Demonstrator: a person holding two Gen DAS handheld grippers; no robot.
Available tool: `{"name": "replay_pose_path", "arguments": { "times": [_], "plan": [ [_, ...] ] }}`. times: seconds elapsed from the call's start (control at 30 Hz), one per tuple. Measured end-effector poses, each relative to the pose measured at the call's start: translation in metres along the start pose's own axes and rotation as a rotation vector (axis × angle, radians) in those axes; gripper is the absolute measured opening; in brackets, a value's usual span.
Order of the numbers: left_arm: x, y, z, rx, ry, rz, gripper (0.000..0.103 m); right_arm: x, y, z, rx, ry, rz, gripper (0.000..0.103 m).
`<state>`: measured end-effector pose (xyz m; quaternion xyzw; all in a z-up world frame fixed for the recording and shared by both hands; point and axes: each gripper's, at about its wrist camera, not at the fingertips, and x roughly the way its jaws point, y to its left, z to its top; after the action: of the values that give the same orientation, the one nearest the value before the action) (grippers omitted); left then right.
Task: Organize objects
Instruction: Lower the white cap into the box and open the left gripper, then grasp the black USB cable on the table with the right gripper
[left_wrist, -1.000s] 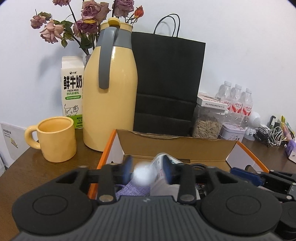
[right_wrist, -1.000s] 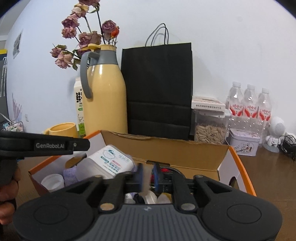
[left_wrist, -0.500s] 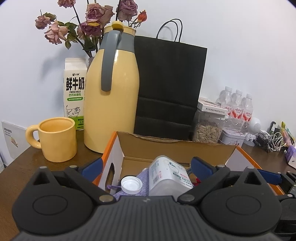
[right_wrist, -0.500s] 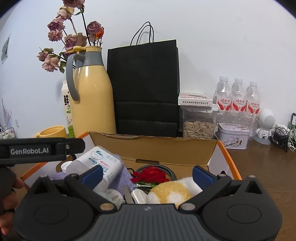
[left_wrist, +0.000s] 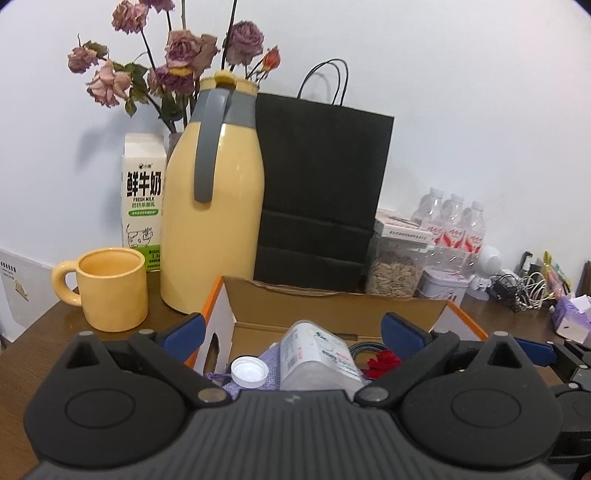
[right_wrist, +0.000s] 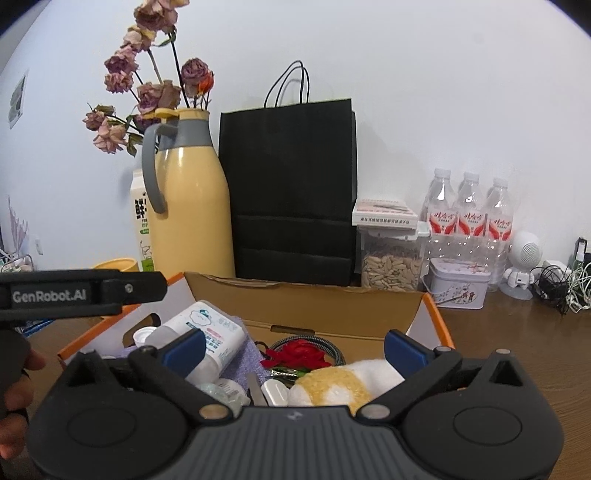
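A: What do you have in front of your tongs, counted?

B: One cardboard box (right_wrist: 306, 295) just ahead of both. In it lie one white bottle (left_wrist: 317, 354), one loose white cap (left_wrist: 249, 371), one red flower (right_wrist: 295, 356), one yellow-and-white plush (right_wrist: 340, 386) and one small white case (right_wrist: 275, 392). Behind the box stand one yellow jug (left_wrist: 214, 206), one black paper bag (left_wrist: 317, 184), one milk carton (left_wrist: 142, 199), one mug (left_wrist: 110, 288) and three water bottles (right_wrist: 469, 218).

A: Anything you can't read?

B: Your own tool bodies cut off the box's near edge. The thing under the bottle is only a purple patch.

A: And the bottle's lie?

B: On its side, long axis running from your left gripper (left_wrist: 291, 332) away toward the box's back wall, between its fingers but untouched.

A: The tongs?

B: Both spread fully wide and empty; your right gripper (right_wrist: 293, 345) hangs over the plush.
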<state>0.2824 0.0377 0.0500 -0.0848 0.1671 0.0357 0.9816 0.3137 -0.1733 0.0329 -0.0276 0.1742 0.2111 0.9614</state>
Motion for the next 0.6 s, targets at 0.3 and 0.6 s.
{"name": "replay_pose_path", "arguments": {
  "times": [0.3,0.6],
  "plan": [
    [-0.027,0.001,-0.008,0.017,-0.004,-0.003,0.103,-0.032,0.001,-0.011,-0.044,0.005,-0.004,0.103],
    [-0.054,0.014,-0.033,0.005,0.048,0.004,0.103,-0.055,0.008,-0.044,-0.075,0.079,0.005,0.103]
  ]
}}
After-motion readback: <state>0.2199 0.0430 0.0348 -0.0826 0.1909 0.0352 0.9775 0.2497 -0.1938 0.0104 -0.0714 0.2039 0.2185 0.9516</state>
